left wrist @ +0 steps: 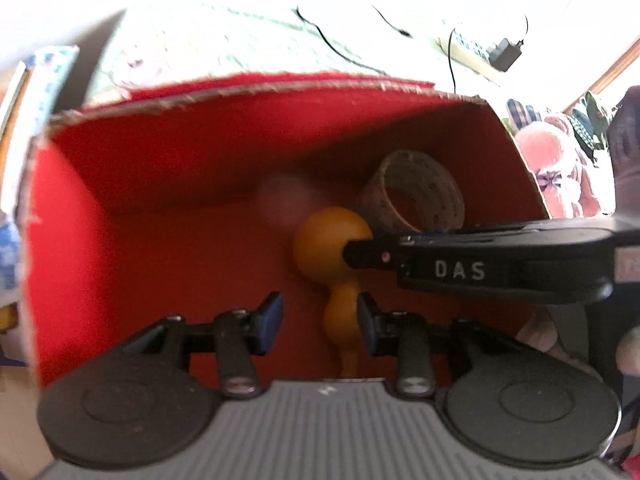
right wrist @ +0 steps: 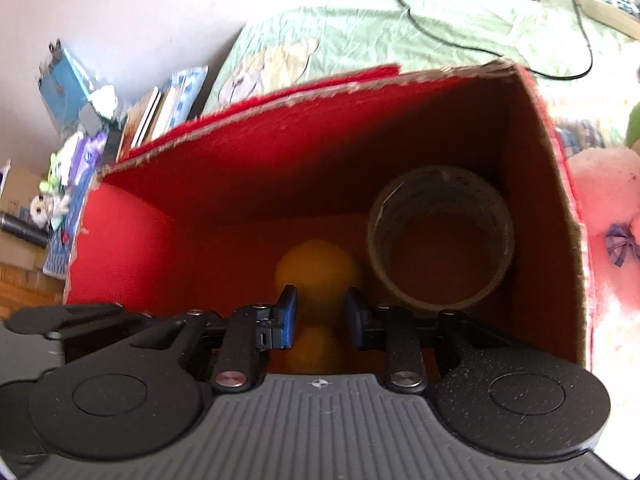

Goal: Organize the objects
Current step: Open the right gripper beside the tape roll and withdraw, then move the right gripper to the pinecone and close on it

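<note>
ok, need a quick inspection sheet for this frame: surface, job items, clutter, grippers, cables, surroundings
Surface: pale green printed cloth under the red box.
Job's things: red cardboard box, open top; inside, an orange gourd-shaped toy and a tape roll in the far right corner.
Clutter: pink plush right of the box.
Grippers: left gripper open, fingers either side of the toy's narrow part; right gripper open over the toy, its tip at the toy's round end in the left view.
Cables: black cable loops on the cloth; power strip with a plugged adapter.
Surroundings: books and boxes left, by a plain wall.
</note>
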`<state>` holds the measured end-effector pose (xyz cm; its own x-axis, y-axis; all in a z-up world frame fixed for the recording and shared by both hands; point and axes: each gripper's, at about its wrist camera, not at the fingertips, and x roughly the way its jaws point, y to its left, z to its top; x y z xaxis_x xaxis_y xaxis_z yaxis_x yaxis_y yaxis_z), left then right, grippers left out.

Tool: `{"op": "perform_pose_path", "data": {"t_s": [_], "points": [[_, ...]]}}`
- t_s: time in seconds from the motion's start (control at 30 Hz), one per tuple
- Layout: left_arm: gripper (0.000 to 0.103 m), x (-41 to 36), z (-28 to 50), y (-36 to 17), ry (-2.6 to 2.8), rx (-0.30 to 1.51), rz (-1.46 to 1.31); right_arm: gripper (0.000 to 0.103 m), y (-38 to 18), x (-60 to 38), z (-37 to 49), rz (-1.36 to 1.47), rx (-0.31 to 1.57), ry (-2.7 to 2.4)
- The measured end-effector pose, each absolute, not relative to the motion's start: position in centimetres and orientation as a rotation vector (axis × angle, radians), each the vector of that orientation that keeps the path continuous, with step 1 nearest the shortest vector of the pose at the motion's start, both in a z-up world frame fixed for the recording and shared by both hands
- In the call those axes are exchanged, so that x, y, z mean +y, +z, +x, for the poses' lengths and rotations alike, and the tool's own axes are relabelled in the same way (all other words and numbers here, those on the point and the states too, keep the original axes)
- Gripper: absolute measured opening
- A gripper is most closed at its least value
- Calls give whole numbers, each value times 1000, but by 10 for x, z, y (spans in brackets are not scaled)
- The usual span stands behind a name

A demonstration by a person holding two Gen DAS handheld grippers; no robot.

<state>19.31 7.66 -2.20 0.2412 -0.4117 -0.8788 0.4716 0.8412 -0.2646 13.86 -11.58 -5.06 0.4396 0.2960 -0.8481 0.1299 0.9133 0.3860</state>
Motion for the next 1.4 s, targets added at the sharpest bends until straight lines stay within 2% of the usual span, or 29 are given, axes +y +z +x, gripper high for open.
{"op": "perform_pose_path", "data": {"t_s": [0.17,0.3,0.5,0.9,1.1,1.2,1.4], "points": [[37,89,183,0,-559,1085,75,30,-56,-111,146,395,1165,60],[47,101,173,18,-529,1014,71,30,-48,-119,130,436,1057,104],[54,112,153,34,-484,952,62,30,-29,-132,90,480,911,166],[56,129,90,60,-389,874,-27,30,1,-142,39,519,732,340],[56,128,59,49,-337,920,-65,31,-6,-142,15,471,762,430],[63,128,43,41,-293,936,-80,31,-11,-142,8,486,803,481],[65,140,20,24,-222,985,-150,32,-23,-136,2,518,870,562]]}}
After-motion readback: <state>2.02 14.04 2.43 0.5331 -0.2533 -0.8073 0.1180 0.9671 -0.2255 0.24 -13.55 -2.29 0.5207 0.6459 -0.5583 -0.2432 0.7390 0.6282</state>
